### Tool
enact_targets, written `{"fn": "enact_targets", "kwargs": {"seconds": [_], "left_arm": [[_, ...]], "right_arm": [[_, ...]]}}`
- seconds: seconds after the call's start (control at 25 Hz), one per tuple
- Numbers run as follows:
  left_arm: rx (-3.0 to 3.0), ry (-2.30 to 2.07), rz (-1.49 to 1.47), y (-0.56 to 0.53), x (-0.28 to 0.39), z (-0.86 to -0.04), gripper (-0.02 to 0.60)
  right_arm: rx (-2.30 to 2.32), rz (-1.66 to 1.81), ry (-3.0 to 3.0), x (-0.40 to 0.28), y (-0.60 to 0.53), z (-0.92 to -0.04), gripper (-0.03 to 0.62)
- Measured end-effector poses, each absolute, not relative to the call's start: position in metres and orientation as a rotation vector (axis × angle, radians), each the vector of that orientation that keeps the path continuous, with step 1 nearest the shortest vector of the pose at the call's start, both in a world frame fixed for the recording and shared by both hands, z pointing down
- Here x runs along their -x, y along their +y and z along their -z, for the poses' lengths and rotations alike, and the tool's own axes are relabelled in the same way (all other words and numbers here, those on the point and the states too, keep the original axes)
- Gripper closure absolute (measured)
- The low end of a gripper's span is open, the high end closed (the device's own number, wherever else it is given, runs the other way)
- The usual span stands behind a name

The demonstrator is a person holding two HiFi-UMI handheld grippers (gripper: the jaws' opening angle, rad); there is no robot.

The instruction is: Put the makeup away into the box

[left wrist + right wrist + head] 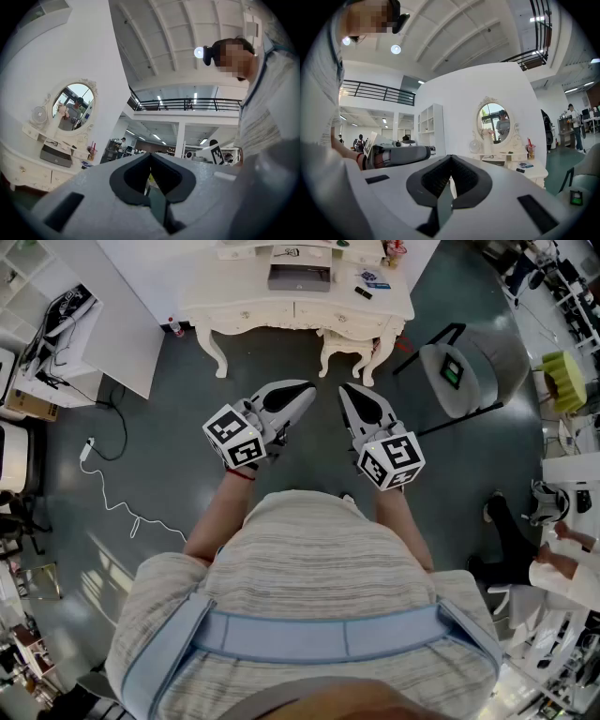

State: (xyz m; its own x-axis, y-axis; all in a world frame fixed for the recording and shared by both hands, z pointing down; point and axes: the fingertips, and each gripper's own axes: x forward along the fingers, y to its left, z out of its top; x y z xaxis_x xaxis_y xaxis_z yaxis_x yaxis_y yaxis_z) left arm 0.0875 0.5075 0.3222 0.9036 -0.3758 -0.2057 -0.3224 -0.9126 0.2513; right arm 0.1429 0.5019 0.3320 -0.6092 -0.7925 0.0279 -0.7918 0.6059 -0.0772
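Observation:
A white dressing table (281,306) stands across the floor ahead of me. On it sits a grey box (299,277), with small makeup items (366,285) to its right. My left gripper (307,390) and right gripper (345,390) are held side by side at waist height, pointing toward the table and well short of it. Both have their jaws together with nothing between them. In the left gripper view the left gripper (150,154) shows the box (56,156) far off at the left. In the right gripper view the right gripper (451,157) faces the oval mirror (498,122).
A white stool (345,345) is tucked under the table. A grey chair (464,371) stands at the right. A white cable (112,502) trails over the dark floor at the left, beside a white partition (103,324). A seated person (553,559) is at the right edge.

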Motion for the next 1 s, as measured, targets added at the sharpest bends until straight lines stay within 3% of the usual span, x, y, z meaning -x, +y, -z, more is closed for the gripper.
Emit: {"fn": "enact_targets", "kwargs": {"seconds": [1.0], "left_arm": [[-2.815,-0.558,0.388,0.486,-0.039,-0.331,0.568]], "right_arm": [[1.272,0.160,2.788,-0.101,0.483,-0.327,0.585]]}}
